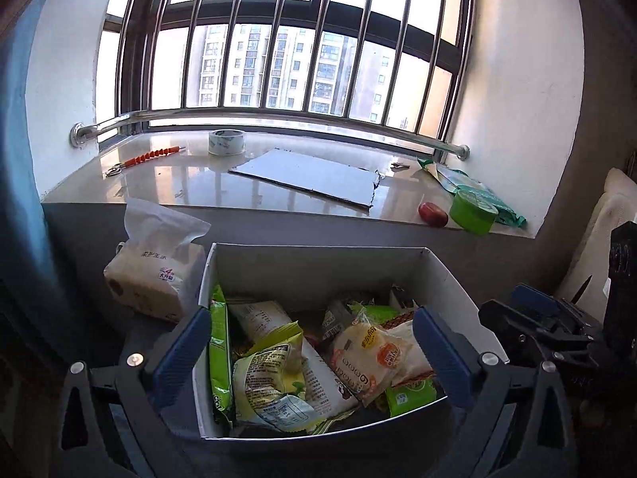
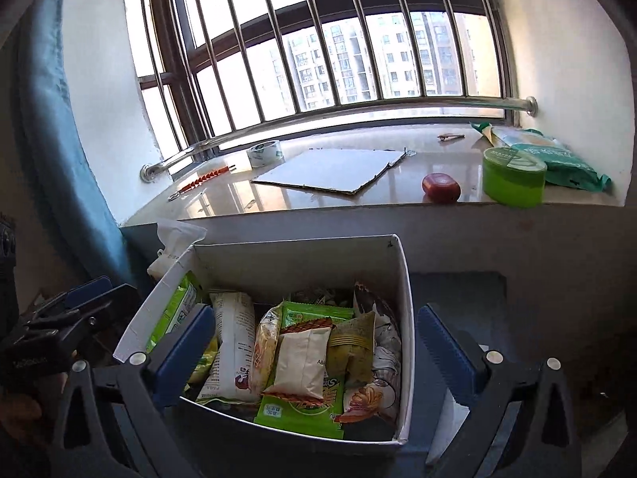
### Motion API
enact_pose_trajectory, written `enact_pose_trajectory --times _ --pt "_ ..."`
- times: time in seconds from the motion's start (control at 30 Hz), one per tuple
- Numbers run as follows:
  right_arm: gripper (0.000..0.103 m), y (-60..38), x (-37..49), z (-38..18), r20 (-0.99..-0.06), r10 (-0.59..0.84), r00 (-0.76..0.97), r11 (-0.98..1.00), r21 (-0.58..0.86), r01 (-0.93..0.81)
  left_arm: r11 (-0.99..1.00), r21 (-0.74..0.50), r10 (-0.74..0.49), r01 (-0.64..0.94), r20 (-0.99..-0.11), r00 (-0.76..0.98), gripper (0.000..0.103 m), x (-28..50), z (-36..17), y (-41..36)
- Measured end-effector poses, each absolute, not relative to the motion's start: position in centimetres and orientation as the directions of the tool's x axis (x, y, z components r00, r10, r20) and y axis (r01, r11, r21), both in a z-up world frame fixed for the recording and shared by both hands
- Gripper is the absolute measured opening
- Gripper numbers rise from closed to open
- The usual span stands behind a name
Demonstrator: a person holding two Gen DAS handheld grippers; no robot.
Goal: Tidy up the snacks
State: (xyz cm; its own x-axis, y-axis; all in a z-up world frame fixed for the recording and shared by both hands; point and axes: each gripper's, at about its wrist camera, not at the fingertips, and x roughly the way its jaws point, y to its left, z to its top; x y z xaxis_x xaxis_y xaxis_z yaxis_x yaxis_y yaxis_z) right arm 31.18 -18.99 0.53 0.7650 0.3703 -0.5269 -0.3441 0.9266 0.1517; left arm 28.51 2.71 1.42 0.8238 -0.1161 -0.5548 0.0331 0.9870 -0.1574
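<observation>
Windowsill behind; white box (image 1: pixel 318 255) of snacks (image 1: pixel 274 378) at 6 o'clock. Both grippers' jaws released, empty. Pick one packet, grip its middle.

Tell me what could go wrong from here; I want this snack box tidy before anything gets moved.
1. The snack packets are heaped loosely and overlapping in the white box; pulling one could drag its neighbours out.
2. Both the left gripper and the right gripper stand open and empty over the same box, so they may collide if both go in.
3. The tissue pack sits right beside the box and could be knocked.
</observation>
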Motion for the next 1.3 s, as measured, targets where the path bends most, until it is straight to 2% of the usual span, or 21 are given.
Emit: enact_pose_trajectory --times 0.13,0.23,0.33,0.67,0.8,0.97,1.1,1.3 --pt "0.103 -18.3 28.9 1.7 -0.485 0.360 0.797 0.928 0.101 -0.358 0.993 -0.111 -0.081 0.028 -0.507 0.858 0.103 26.3 2.9 2.5" --pt "0.103 -17.8 27.7 2.5 -0.464 0.362 0.808 0.926 0.080 -0.369 0.991 -0.117 -0.118 0.069 -0.487 0.865 0.103 24.8 3.8 2.4" --pt "0.103 -17.4 26.4 3.2 -0.459 0.304 0.835 0.946 0.040 -0.323 0.989 -0.124 -0.128 0.077 -0.475 0.871 0.103 23.0 4.6 2.2" --pt "0.103 -18.2 16.4 3.1 -0.428 0.419 0.801 0.899 0.068 -0.434 0.995 -0.071 -0.095 0.072 -0.419 0.903 0.103 12.9 5.1 1.5" --pt "0.103 -19.5 11.7 2.4 -0.421 0.398 0.815 0.908 0.055 -0.415 0.995 -0.077 -0.096 0.070 -0.414 0.905 0.103 8.0 4.3 1.6" --pt "0.103 -21.7 6.6 0.9 -0.432 0.398 0.809 0.916 0.144 -0.374 0.992 -0.106 -0.112 0.072 -0.436 0.893 0.103 3.2 2.5 1.5" --pt "0.103 -22.6 4.5 0.4 -0.441 0.391 0.808 0.920 0.150 -0.363 0.987 -0.144 -0.136 0.076 -0.468 0.874 0.103 1.2 1.2 1.4" --pt "0.103 -22.9 4.0 1.0 -0.432 0.391 0.813 0.919 0.140 -0.367 0.989 -0.119 -0.130 0.084 -0.463 0.877 0.103 0.2 1.4 0.2"
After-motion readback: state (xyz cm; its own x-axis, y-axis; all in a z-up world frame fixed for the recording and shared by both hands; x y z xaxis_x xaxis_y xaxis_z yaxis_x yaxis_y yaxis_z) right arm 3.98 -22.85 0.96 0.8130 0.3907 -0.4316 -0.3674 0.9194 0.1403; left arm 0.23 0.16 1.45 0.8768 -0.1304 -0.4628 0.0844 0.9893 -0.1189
